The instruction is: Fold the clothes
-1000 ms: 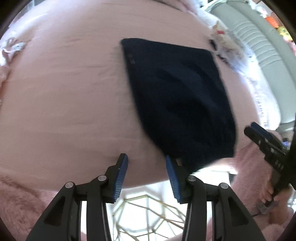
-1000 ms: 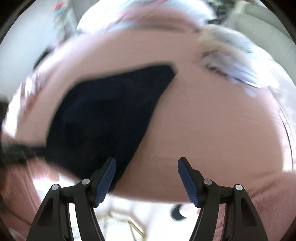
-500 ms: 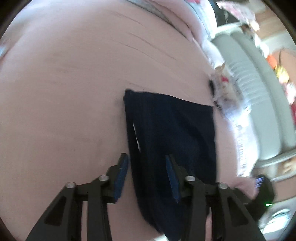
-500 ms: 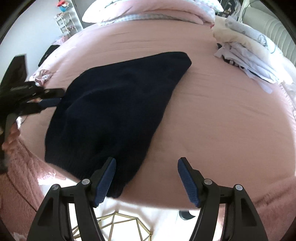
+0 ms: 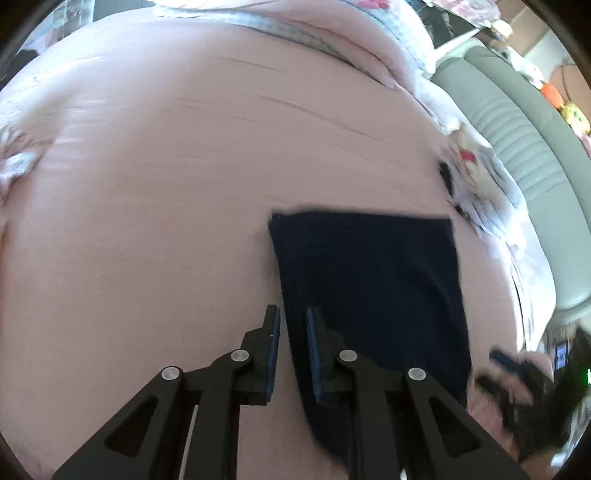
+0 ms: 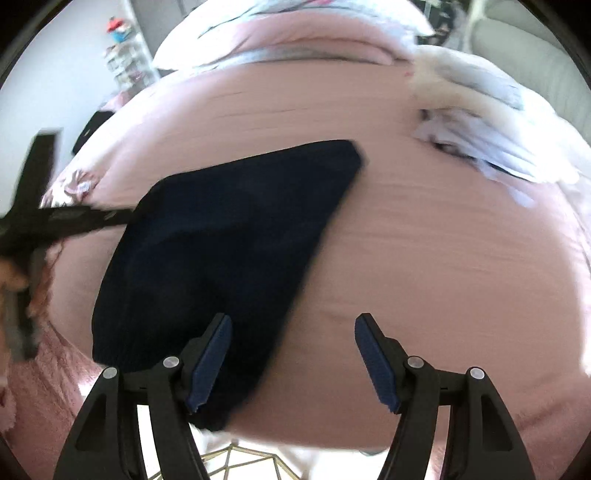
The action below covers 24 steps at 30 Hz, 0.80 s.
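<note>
A dark navy knit garment (image 5: 369, 288) lies folded flat on the pink bed (image 5: 166, 184). My left gripper (image 5: 293, 317) stands over its left edge. The jaws are closing to a narrow gap, and that edge runs between the pads. In the right wrist view the same garment (image 6: 229, 229) stretches away, with the left gripper (image 6: 122, 218) meeting its left side. My right gripper (image 6: 293, 325) is open at the garment's near corner, one pad over the cloth and the other over bare sheet. It shows blurred in the left wrist view, right gripper (image 5: 517, 373).
A pile of light clothes (image 6: 480, 122) lies at the bed's far right. Pillows (image 5: 332, 29) line the far end, and a grey padded panel (image 5: 517, 122) stands to the right. A fuzzy pink blanket (image 6: 44, 369) hangs off the near edge over a gold wire frame (image 6: 240, 465).
The left jaws have narrowed from wide apart to a slim gap around the garment's left edge, and that camera has drawn back. The right gripper has stayed wide over the near corner.
</note>
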{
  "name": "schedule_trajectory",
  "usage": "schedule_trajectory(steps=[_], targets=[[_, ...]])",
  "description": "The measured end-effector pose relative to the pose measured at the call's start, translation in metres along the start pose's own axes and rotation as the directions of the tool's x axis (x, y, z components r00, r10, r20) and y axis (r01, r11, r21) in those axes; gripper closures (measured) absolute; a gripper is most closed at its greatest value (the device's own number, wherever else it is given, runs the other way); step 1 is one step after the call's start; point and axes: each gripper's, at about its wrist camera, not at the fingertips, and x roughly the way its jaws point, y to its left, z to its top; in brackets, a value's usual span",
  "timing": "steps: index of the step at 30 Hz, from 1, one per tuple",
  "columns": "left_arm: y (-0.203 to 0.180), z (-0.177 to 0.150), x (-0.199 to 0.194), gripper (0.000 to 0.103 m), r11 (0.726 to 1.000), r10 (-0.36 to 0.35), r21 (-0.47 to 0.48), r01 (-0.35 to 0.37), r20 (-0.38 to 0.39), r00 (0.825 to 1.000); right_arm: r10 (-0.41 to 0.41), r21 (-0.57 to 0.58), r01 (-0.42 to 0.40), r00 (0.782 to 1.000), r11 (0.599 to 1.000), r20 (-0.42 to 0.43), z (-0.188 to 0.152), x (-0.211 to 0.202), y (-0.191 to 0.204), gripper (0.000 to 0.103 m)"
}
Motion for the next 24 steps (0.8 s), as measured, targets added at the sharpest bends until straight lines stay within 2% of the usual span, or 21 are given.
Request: schedule_trajectory(steps=[2, 4, 6, 9, 10, 12, 15, 17, 18, 21, 24], targets=[[-0.003, -0.027, -0.005, 0.090, 0.998, 0.062, 0.025, -0.061, -0.048, 0.997, -0.049, -0.020, 0.048, 0.998, 0.999, -0.039, -0.008, 0.001, -0.005, 0.034], [-0.005, -0.054, -0.003, 0.090, 0.995, 0.094, 0.043, -0.089, -0.119, 0.989, -0.099, -0.043, 0.096, 0.992, 0.995, -0.077, -0.017, 0.003, -0.009, 0.034], [-0.011, -0.072, 0.000, 0.090, 0.995, 0.092, 0.057, -0.084, -0.144, 0.985, -0.087, -0.101, 0.075, 0.990, 0.992, -0.115, -0.023, 0.012, 0.000, 0.034], [-0.024, -0.084, 0.001, 0.090, 0.990, 0.116, 0.096, -0.105, -0.123, 0.986, -0.045, -0.229, 0.009, 0.987, 0.973, -0.154, -0.032, 0.025, 0.027, 0.034], [-0.026, -0.085, 0.002, 0.090, 0.990, 0.111, 0.104, -0.099, -0.120, 0.987, -0.052, -0.262, 0.012, 0.988, 0.965, -0.143, -0.034, 0.028, 0.034, 0.034], [-0.030, -0.089, 0.002, 0.090, 0.993, 0.037, 0.112, -0.022, -0.129, 0.991, -0.032, -0.275, -0.001, 0.993, 0.961, -0.116, -0.031, 0.030, 0.039, 0.034], [-0.042, -0.086, 0.012, 0.090, 0.991, -0.002, 0.133, 0.020, -0.133, 0.991, 0.018, -0.272, -0.041, 0.996, 0.961, -0.086, -0.026, 0.030, 0.042, 0.034], [-0.040, -0.078, 0.014, 0.090, 0.992, -0.039, 0.115, 0.056, -0.147, 0.988, 0.050, -0.275, -0.066, 0.997, 0.959, -0.064, -0.023, 0.027, 0.044, 0.034], [-0.038, -0.075, 0.014, 0.090, 0.992, -0.079, 0.088, 0.094, -0.154, 0.985, 0.068, -0.270, -0.081, 0.996, 0.959, -0.058, -0.021, 0.026, 0.043, 0.034], [-0.029, -0.069, 0.011, 0.090, 0.978, -0.207, -0.005, 0.209, -0.153, 0.966, 0.137, -0.225, -0.140, 0.990, 0.964, -0.029, -0.011, 0.019, 0.035, 0.034], [-0.022, -0.061, 0.008, 0.090, 0.943, -0.329, -0.088, 0.320, -0.136, 0.934, 0.192, -0.185, -0.187, 0.981, 0.965, 0.009, 0.003, 0.012, 0.025, 0.034]])
